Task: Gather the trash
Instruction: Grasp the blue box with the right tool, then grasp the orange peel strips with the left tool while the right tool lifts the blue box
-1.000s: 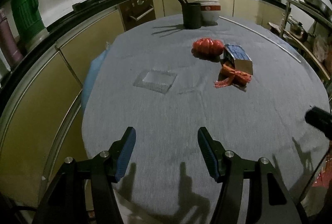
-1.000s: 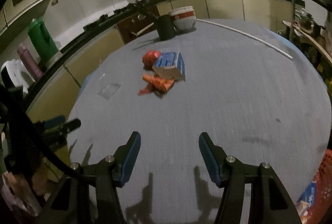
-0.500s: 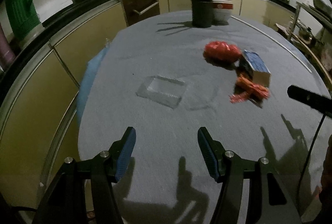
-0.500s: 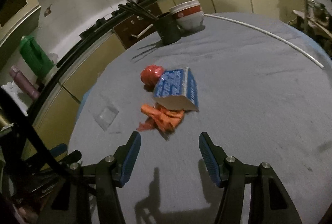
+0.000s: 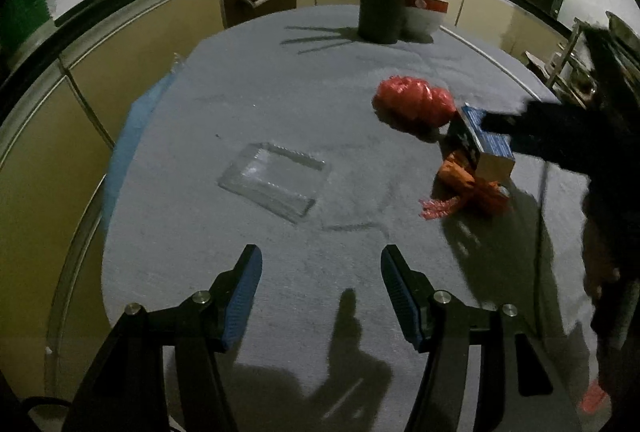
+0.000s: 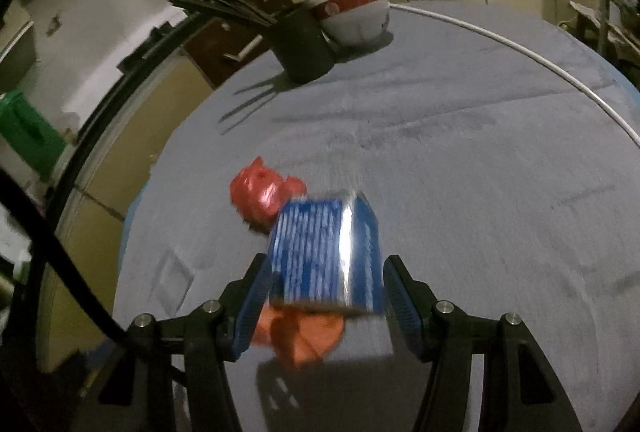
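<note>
- The right tool (image 6: 324, 288) is straddling the blue box (image 6: 326, 260), its fingers spread on either side and not yet pinching; whether the pads are touching the sides is too blurred to tell.
- The box is sitting on the grey desk (image 6: 480, 192), resting partly on an orange wrapper (image 6: 304, 332) just under its near edge. It looks like light, thin card, likely to dent, so taking it across the two flat sides with modest pressure seems right.
- The left tool (image 5: 321, 296) is hanging spread and holding nothing over the near part of the desk.
- Just beyond it, a clear plastic tray (image 5: 274, 182) is lying flat; it looks thin, slippery and hard to lift except by an edge.
- A crumpled red bag (image 5: 414, 104) is lying just behind the box, soft and light, easy to pinch anywhere.
- At the far end, a dark pot (image 5: 379, 14) is holding chopsticks, and beside it bowls (image 5: 426, 12) are standing stacked; what they are holding cannot be seen.
</note>
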A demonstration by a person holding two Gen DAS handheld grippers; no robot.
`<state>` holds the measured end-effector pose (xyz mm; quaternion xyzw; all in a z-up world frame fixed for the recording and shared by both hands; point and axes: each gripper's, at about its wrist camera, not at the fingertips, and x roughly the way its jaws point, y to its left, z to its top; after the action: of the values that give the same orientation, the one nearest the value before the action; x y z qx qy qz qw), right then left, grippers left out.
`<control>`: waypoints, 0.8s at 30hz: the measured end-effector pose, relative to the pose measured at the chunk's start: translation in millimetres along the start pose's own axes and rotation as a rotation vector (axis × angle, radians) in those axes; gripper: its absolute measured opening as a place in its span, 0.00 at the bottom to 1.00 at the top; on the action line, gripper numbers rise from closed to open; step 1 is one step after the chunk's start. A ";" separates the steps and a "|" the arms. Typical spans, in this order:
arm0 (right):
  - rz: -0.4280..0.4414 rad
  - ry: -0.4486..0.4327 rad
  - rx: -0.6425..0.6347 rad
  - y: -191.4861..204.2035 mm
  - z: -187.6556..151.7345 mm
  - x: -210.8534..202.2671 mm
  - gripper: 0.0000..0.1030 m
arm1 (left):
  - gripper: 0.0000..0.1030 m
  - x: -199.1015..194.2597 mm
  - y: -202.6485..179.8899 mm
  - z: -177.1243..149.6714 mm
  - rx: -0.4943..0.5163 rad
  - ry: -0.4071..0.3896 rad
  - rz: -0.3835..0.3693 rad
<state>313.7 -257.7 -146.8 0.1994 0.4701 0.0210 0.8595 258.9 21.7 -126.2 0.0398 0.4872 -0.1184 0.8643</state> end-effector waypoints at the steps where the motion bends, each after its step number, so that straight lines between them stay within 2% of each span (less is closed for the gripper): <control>1: -0.010 0.011 0.006 1.5 3.9 4.8 0.61 | 0.61 0.1 -0.7 -0.4 0.000 0.000 0.002; 4: -0.051 0.051 0.020 10.2 12.9 21.6 0.63 | 0.61 0.0 -0.5 -0.6 -0.006 0.007 0.000; 9: -0.129 0.030 -0.013 21.1 13.7 30.8 0.65 | 0.61 -1.1 -7.7 1.7 0.010 0.006 -0.002; 12: -0.148 0.065 -0.026 24.3 15.7 32.1 0.67 | 0.61 -1.6 -12.1 0.9 0.010 0.004 -0.007; 14: -0.130 0.092 0.004 22.2 18.8 31.7 0.67 | 0.61 -1.7 -15.1 -0.2 0.006 0.007 -0.009; 20: -0.186 0.127 -0.036 21.2 17.7 49.1 0.70 | 0.61 -3.0 -19.6 -5.0 0.006 0.016 -0.003; 22: -0.187 0.108 -0.043 17.5 15.9 50.5 0.69 | 0.61 -3.1 -20.3 -3.1 0.010 0.014 0.002; 24: -0.150 0.067 -0.019 7.2 13.5 44.1 0.62 | 0.61 -2.6 -22.0 -0.6 0.015 0.012 0.004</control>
<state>350.4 -245.5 -173.0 0.1548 0.5119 -0.0322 0.8444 251.8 0.9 -123.3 0.0477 0.4913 -0.1202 0.8614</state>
